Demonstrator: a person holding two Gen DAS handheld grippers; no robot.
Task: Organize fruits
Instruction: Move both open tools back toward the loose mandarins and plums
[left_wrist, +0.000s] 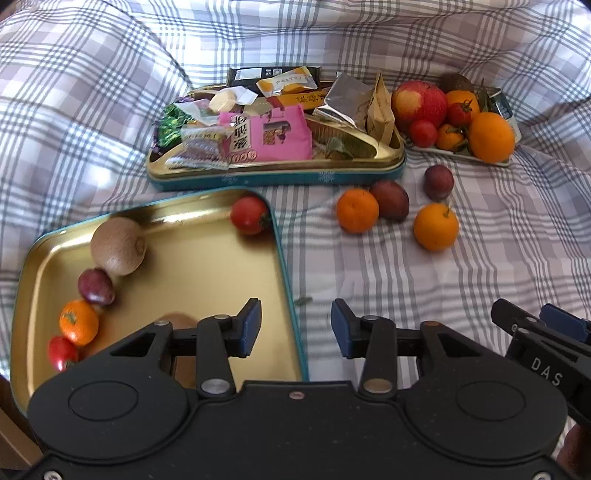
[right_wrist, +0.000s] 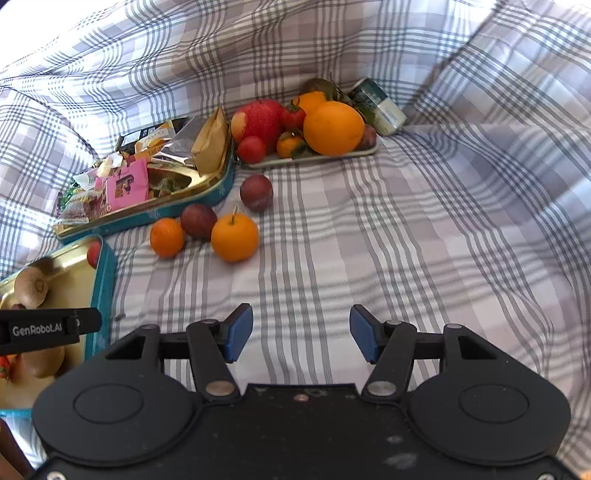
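Through my left wrist camera, my left gripper (left_wrist: 295, 328) hangs with jaws apart and empty over the edge of the gold tin lid (left_wrist: 207, 280), where a kiwi (left_wrist: 118, 245) and small fruits already lie. Loose on the checked cloth (left_wrist: 498, 240) sit a mandarin (left_wrist: 357, 210) and an orange (left_wrist: 436, 227).

Through my right wrist camera, my right gripper (right_wrist: 301, 334) is also apart, holding nothing. The orange (right_wrist: 234, 238) looks firm, round and prone to rolling; I'd pinch it across its widest middle, gently.

A home bedroom: rumpled grey-and-lilac plaid bedding (right_wrist: 388, 229) covers the whole surface, with a tin of snack packets (left_wrist: 275, 162) and a plate of fruit (right_wrist: 314, 157) lying ahead of the tongs.
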